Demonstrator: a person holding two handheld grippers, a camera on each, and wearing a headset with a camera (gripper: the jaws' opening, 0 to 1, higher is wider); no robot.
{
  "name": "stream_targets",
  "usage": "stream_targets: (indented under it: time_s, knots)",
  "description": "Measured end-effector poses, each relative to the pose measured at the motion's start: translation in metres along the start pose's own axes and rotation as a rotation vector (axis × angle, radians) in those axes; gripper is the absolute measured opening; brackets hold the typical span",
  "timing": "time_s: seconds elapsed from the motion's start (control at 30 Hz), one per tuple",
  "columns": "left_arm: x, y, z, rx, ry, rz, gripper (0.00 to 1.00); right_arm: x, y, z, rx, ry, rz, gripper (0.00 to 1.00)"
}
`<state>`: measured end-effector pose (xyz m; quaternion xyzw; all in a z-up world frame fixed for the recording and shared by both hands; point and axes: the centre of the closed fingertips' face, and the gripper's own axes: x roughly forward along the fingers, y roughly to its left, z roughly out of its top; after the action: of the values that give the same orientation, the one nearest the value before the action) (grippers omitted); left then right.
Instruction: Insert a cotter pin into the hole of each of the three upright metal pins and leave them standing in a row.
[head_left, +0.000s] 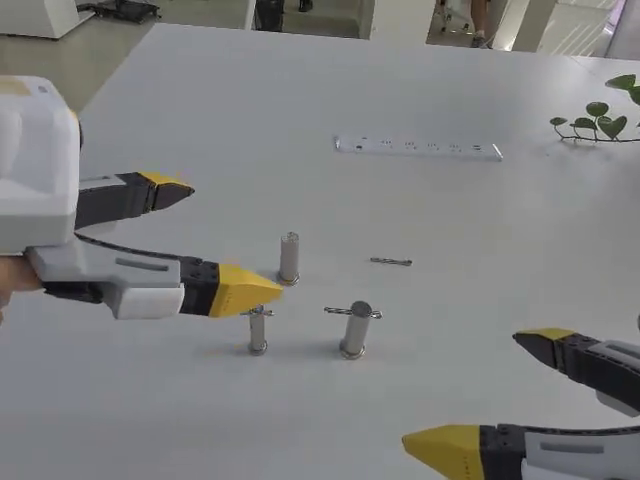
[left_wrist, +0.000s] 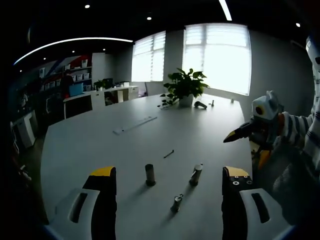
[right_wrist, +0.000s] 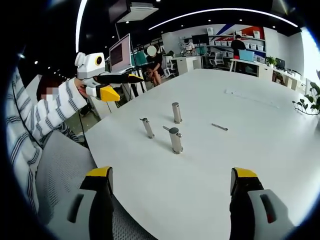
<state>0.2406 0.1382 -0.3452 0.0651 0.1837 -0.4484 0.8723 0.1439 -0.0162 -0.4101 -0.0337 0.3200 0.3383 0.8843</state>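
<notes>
The left tongs (head_left: 232, 240) are hanging wide open over the tabletop (head_left: 450, 220) and gripping nothing, and the right tongs (head_left: 460, 390) are gaping just as wide and are equally empty. Three upright pins are standing between the two pairs. The first metal pin (head_left: 258, 332) is sitting just under the tip of the left tongs' lower jaw in the head view, with a small cotter pin (head_left: 258, 312) lying across its top. The second metal pin (head_left: 352, 335) is standing beside it, on the side nearer the right tongs, and is carrying an inserted cotter pin (head_left: 352, 312) that is sticking out both ways. The third metal pin (head_left: 289, 257) is standing bare, just beyond the left tongs' lower tip. A loose cotter pin (head_left: 391, 262) is lying flat farther out, ahead of the right tongs. In the left gripper view all three pins are showing ahead between the open jaws, apart from them. A power strip (head_left: 418, 147) is resting well beyond both pairs of tongs.
</notes>
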Motion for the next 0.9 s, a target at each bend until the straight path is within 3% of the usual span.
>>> stream_targets:
  time_s: [0.37,0.53,0.9]
  knots:
    - [0.016,0.008,0.013,0.043,0.01,-0.008,0.79,-0.007,-0.003,-0.001,0.015,-0.006,-0.013,0.96]
    - [0.024,0.008,0.012,0.102,0.03,-0.028,0.77,-0.008,-0.003,-0.001,0.013,-0.007,-0.013,0.96]
    - [0.041,0.026,0.009,0.113,0.043,-0.04,0.71,-0.008,-0.001,-0.003,0.01,-0.004,-0.008,0.95]
